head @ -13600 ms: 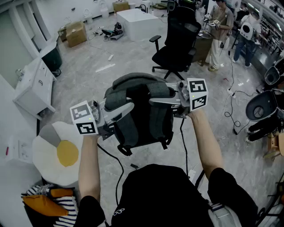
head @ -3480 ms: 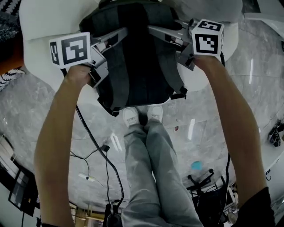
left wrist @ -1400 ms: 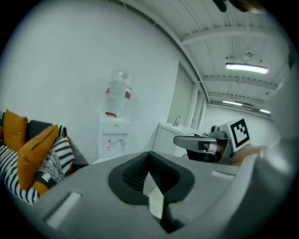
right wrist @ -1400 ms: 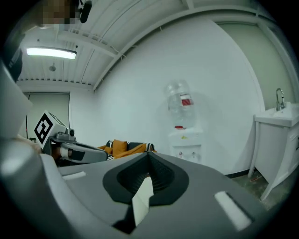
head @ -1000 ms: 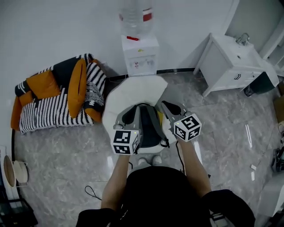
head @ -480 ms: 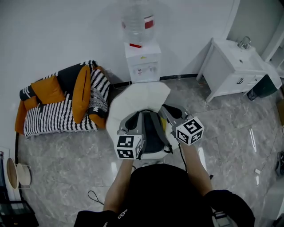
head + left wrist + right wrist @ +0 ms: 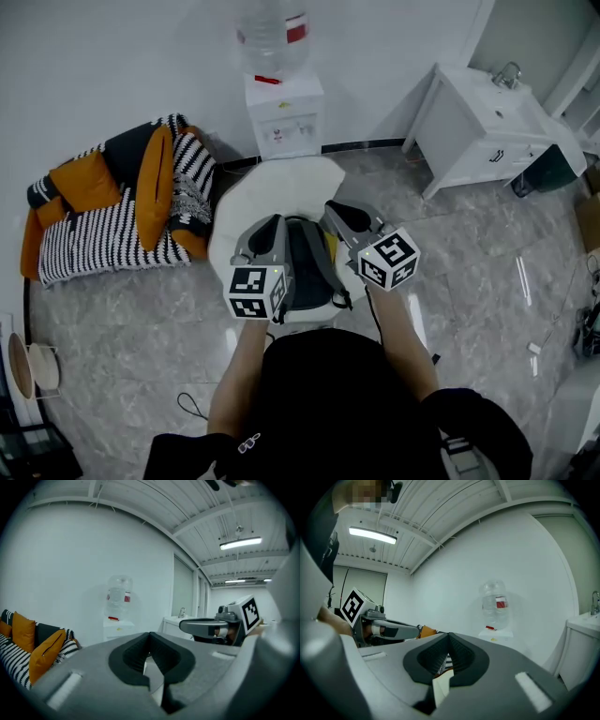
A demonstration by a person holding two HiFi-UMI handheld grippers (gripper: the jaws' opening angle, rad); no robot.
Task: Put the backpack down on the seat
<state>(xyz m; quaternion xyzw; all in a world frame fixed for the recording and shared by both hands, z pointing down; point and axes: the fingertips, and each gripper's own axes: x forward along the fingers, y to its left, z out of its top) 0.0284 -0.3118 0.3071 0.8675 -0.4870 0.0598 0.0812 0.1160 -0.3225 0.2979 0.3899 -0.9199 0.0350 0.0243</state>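
Note:
The dark grey backpack (image 7: 307, 267) lies on the white round seat (image 7: 272, 183), straps up, just ahead of the person's body. My left gripper (image 7: 266, 228) hovers over the pack's left shoulder strap and my right gripper (image 7: 335, 210) over its upper right side. Both are shut. In the left gripper view the left gripper (image 7: 150, 637) has its pads pressed together with nothing between them. The right gripper view shows the same for the right gripper (image 7: 449, 637). Whether the tips touch the pack is hidden.
A water dispenser (image 7: 281, 112) stands against the wall behind the seat. A striped sofa with orange cushions (image 7: 112, 211) is at the left. A white cabinet with a sink (image 7: 487, 122) is at the right. Grey marble floor surrounds the seat.
Several seconds ago the backpack hung from both grippers. Over the last second it rests on the seat, and both grippers stay shut above it with only small shifts.

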